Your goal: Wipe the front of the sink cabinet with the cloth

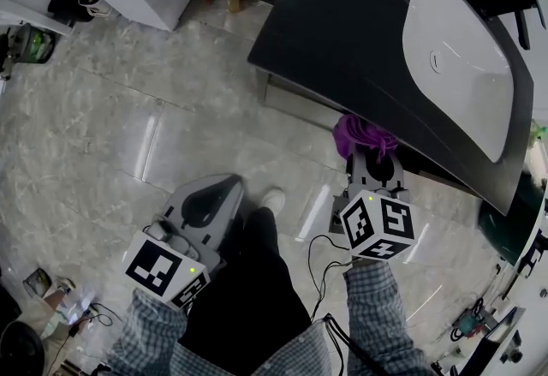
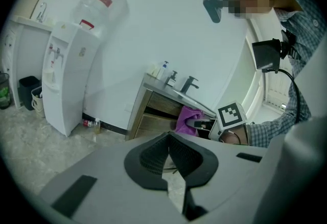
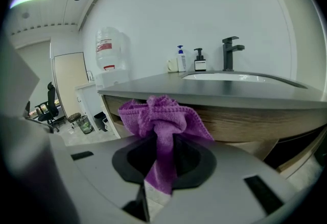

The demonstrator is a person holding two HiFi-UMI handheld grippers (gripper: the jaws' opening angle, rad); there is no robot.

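Under the head view, the purple cloth (image 1: 364, 136) is being held by the right gripper (image 1: 374, 162) just beside the sink cabinet (image 1: 342, 32) edge, while the left gripper (image 1: 210, 199) is being held low, well apart. In the left gripper view, its jaws are being shown pressed together, empty. In the right gripper view, the cloth is being pinched between the jaws, near the wooden cabinet front.
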